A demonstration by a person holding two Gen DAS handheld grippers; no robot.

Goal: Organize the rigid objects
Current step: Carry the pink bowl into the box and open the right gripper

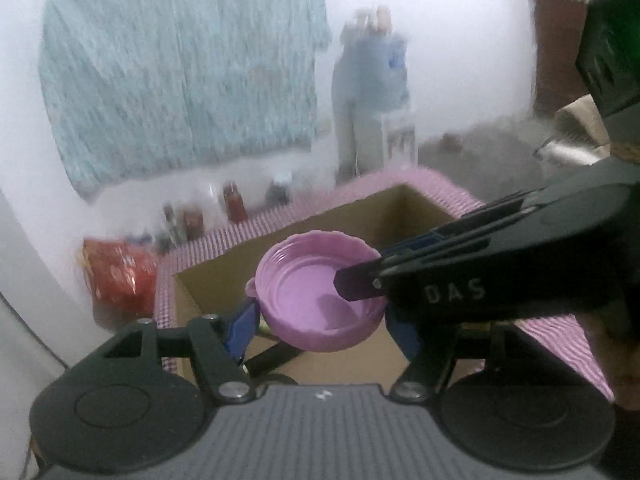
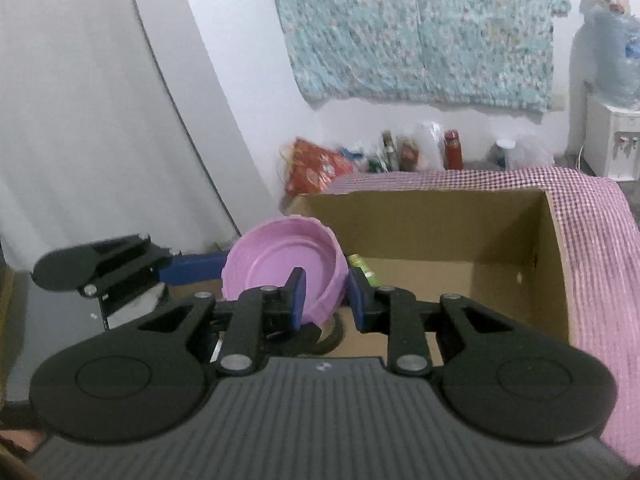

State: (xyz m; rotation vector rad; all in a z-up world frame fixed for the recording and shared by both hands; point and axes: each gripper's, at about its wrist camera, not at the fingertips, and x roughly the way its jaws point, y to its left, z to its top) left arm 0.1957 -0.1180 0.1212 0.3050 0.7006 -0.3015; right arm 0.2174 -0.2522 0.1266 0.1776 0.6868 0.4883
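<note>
- Left gripper (image 1: 320,320): nearest the left wrist camera, its jaws are spread wide to either side of the bowl (image 1: 320,292). The blue pads sit at the bowl's outer wall; whether they press on it cannot be told.
- Right gripper (image 2: 328,300): nearest the right wrist camera, its jaws are closed on the bowl's (image 2: 284,268) wall, one blue pad inside the rim and one outside.
- In the left view the right gripper (image 1: 360,284) reaches in from the right, with one finger inside the bowl.
- In the right view the left gripper (image 2: 192,268) comes in from the left, a blue pad beside the bowl's far edge.
- The pink bowl is held above the open box (image 2: 440,232), near the box's left end, and tilted so its hollow faces the right camera.
- A green item (image 2: 362,268) lies in the box just behind the bowl.
- The box sits on a pink checked cloth (image 2: 592,240).
- Bottles (image 2: 452,150) and a red bag (image 2: 316,168) stand by the wall behind.
</note>
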